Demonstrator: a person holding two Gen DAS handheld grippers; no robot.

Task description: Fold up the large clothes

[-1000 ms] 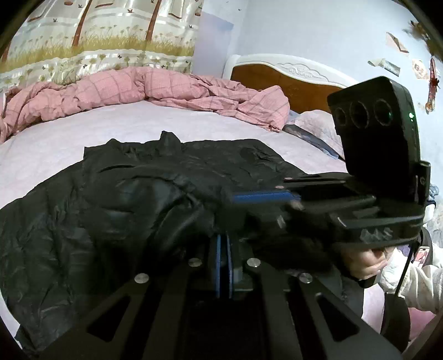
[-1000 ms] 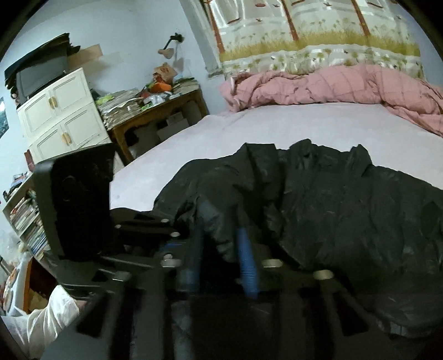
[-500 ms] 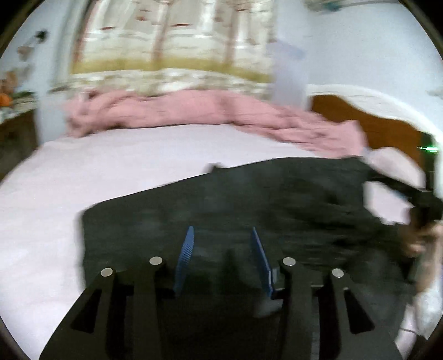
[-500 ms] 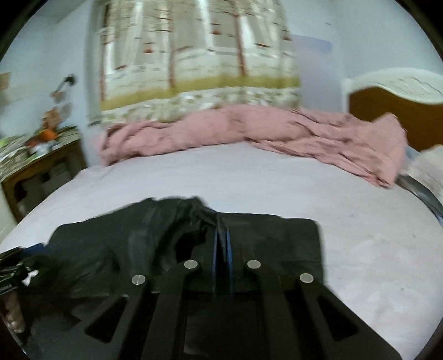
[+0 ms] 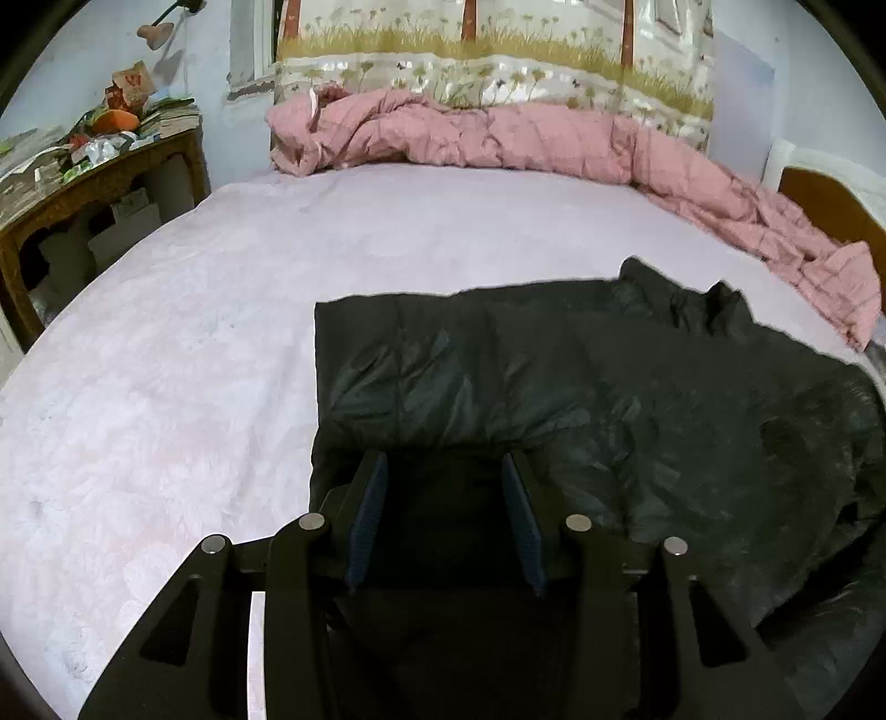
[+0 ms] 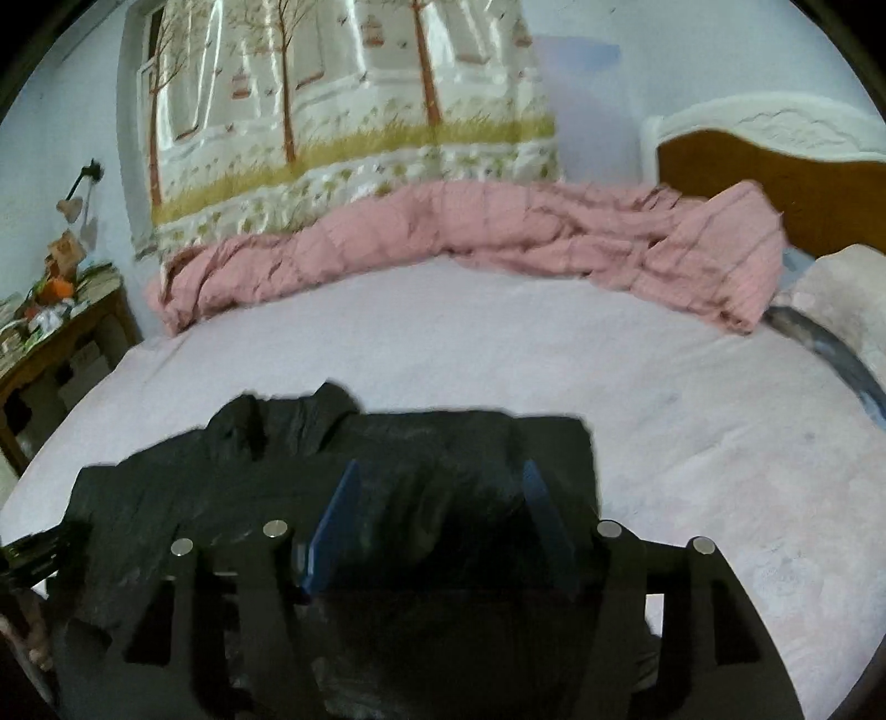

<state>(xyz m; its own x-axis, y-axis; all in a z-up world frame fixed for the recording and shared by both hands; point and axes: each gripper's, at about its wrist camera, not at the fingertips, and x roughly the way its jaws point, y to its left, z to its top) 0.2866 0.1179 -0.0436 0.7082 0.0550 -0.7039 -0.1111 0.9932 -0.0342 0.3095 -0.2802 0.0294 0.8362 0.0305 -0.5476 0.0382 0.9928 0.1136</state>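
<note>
Black jacket [image 5: 581,387] lies spread on the bed [image 5: 221,310], on the pale pink sheet, w/ a folded panel on top whose straight edge faces the open sheet in the left wrist view. Its crumpled collar [image 5: 686,299] sits at the far side, toward the pink quilt [image 5: 526,138]. In the right wrist view we see the same jacket [image 6: 387,459] low in frame, collar [image 6: 299,421] bunched on the far left part, a squared edge on the right ending on bare sheet.

Our left tongs [image 5: 443,498] are spread wide, blue pads apart, hovering over the jacket's near edge; nothing between them that they pinch. Our right tongs [image 6: 437,515] are likewise spread, pads well apart above the dark fabric, gripping nothing. Right view is a bit blurred.

Beyond the jacket: quilt heaped along the far side of the bed [image 6: 692,443], under a tree-print curtain [image 6: 343,122]. Wooden headboard [image 6: 775,183] w/ white trim at right. A cluttered side table [image 5: 94,171] stands at the left, beside the bed, lamp [image 5: 160,27] above it.
</note>
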